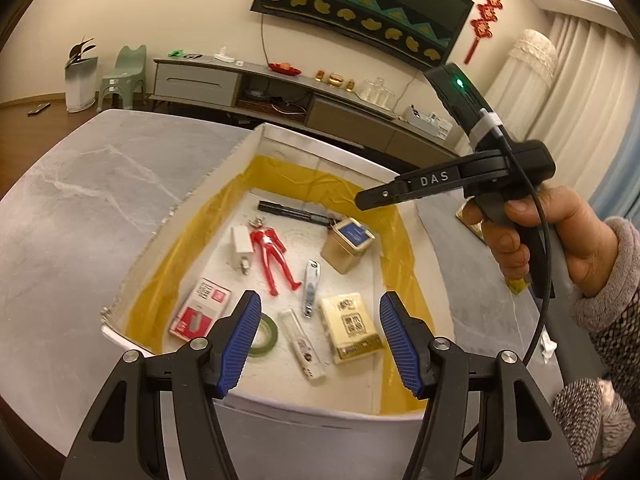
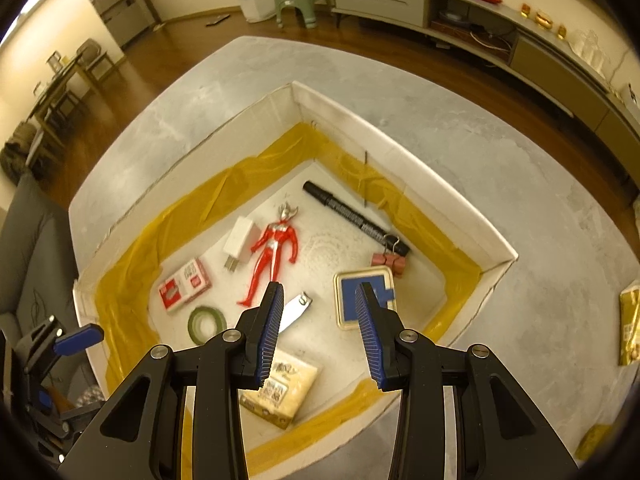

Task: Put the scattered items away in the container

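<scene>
A white open-topped box point(image 2: 400, 148), its inner walls lined with yellow tape, sits on a grey marble-patterned table point(image 2: 520, 200). Both grippers hover above the box with blue-padded fingers spread apart, holding nothing: the left gripper point(image 1: 320, 338) over the near end, the right gripper point(image 2: 320, 330) over the middle.

Inside the box, from left to right in the right wrist view: a red and white small card pack point(image 2: 184, 285); a green roll of tape point(image 2: 206, 323); a white plug adapter point(image 2: 239, 243); a red and silver toy figure point(image 2: 272, 254) lying on its back just beside the adapter; a silver nail clipper point(image 2: 296, 312); a pale yellow packet point(image 2: 284, 394) at the near wall; a black marker pen point(image 2: 352, 214) along the far wall; a square gold tin with a blue lid point(image 2: 366, 306); and dark red binder clips point(image 2: 390, 262) between pen and tin. The left wrist view also shows a clear slim tube point(image 1: 302, 344) beside the tape roll.

On the table, right of the box, lies a gold foil packet point(image 2: 630, 326).
</scene>
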Demonstrator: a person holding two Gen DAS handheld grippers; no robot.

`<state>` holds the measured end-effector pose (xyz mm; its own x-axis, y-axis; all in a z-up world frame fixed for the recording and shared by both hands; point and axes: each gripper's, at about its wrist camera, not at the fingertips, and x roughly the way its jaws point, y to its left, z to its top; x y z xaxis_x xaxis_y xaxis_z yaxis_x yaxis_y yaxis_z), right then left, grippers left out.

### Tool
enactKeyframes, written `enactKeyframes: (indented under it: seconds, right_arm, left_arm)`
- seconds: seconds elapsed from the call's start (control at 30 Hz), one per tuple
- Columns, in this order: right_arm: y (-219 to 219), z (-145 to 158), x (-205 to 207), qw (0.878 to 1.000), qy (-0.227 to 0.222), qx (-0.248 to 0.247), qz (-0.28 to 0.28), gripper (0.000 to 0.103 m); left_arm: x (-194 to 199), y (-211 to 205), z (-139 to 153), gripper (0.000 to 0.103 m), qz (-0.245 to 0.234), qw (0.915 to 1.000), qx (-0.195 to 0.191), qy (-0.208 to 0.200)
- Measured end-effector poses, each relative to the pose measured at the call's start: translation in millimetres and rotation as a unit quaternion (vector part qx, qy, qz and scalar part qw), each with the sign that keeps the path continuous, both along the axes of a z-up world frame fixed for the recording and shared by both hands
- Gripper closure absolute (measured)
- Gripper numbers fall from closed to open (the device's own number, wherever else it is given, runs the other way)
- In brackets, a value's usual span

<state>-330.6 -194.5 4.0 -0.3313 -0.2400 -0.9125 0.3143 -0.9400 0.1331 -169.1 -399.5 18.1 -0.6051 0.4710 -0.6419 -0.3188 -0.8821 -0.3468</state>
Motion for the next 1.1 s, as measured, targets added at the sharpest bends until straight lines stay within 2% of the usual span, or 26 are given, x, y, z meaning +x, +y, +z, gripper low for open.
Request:
enactKeyframes:
  seconds: [0.23,0.63,0.9,1.1]
  right_arm:
    - [-7.3,3.4,19.9,0.998,0.008,0.041,0.036,0.063]
    - [-12.9,12.5,49.7,0.995,0.015,0.079,0.062,0.063]
    - [-16.0,10.6,70.0,0.994,-0.001,0.087,0.072,0.063]
    - [-12.8,17.1,80.0,0.996,0.013,0.072,0.06,0.063]
  left_arm:
    - [9.4,7.9,2.6,0.04,-0.006,1.0,-0.005,-0.002]
    - [19.9,9.4,13.3,0.04,-0.008,0.9999,-0.008,0.005]
    - [24.3,11.8,17.6,0.04,-0.011,0.9999,-0.007,0.01]
    - [25.7,11.9,19.7,0.04,-0.011,0.9998,-0.006,0.012]
